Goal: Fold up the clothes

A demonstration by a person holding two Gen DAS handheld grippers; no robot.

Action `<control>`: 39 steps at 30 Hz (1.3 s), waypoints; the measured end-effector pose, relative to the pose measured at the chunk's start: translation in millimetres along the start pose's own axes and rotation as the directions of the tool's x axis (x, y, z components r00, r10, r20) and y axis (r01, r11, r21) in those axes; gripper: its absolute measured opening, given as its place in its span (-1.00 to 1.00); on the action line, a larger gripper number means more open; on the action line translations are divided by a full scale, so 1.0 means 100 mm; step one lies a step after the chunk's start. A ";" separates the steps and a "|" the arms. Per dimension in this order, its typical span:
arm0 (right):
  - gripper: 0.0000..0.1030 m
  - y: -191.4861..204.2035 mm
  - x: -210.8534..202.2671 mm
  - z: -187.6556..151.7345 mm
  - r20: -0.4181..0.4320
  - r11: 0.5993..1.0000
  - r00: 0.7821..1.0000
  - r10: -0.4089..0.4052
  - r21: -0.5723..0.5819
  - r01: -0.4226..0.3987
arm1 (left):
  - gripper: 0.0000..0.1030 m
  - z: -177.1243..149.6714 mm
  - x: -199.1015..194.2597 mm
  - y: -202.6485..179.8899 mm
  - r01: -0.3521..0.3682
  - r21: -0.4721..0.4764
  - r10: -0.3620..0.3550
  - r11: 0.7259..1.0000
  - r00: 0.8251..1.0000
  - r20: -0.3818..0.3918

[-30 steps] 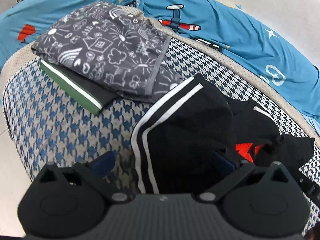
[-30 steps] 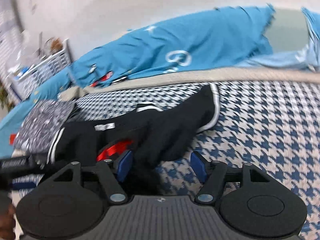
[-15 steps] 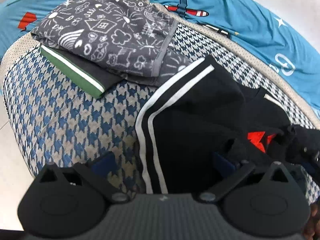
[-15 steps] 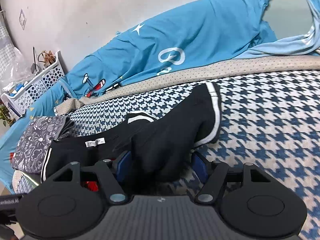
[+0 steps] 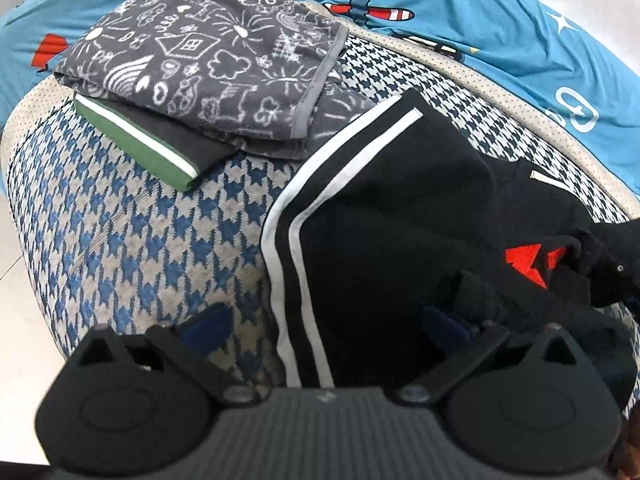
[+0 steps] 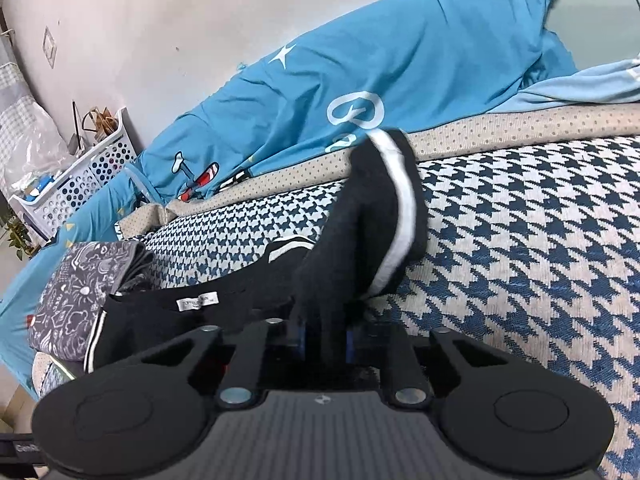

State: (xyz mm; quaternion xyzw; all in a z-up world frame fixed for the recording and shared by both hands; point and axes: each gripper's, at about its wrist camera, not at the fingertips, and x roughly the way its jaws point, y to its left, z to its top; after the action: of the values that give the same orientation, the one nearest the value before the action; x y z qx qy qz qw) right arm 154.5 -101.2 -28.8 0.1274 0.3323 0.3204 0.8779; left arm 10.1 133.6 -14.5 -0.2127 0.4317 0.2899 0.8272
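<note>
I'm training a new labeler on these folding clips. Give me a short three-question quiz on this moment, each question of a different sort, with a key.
1. True or false: the right gripper is shut on the black garment.
2. Multiple choice: the grey doodle-print garment lies
A. under the black garment
B. on top of a folded green-edged garment
C. on the floor
3. Fill in: the left gripper's fingers stand ____, one over the houndstooth cover, one over black cloth.

Key: 1 true; 2 B; 3 open
</note>
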 end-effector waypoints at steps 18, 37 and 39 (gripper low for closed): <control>-0.72 -0.36 -0.76 0.33 0.169 0.982 0.968 -0.184 0.000 0.187 | 0.83 -0.06 0.01 -0.89 0.105 0.104 -0.110 0.989 0.993 0.045; -0.73 -1.16 -1.38 0.45 0.224 0.951 0.926 -0.303 0.017 0.307 | 0.83 -0.14 0.09 -1.90 0.185 0.219 -0.203 0.958 0.977 0.063; -0.73 -1.23 -1.41 0.46 0.229 0.948 0.921 -0.315 0.031 0.317 | 0.83 -0.16 0.13 -1.98 0.191 0.234 -0.212 0.953 0.975 0.070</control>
State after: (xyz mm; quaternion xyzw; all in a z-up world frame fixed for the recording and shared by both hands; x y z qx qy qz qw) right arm 163.2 -287.2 23.0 0.1055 0.2430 0.1587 0.9511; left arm 137.9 -18.8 -13.7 -0.1461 0.3983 0.1627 0.8908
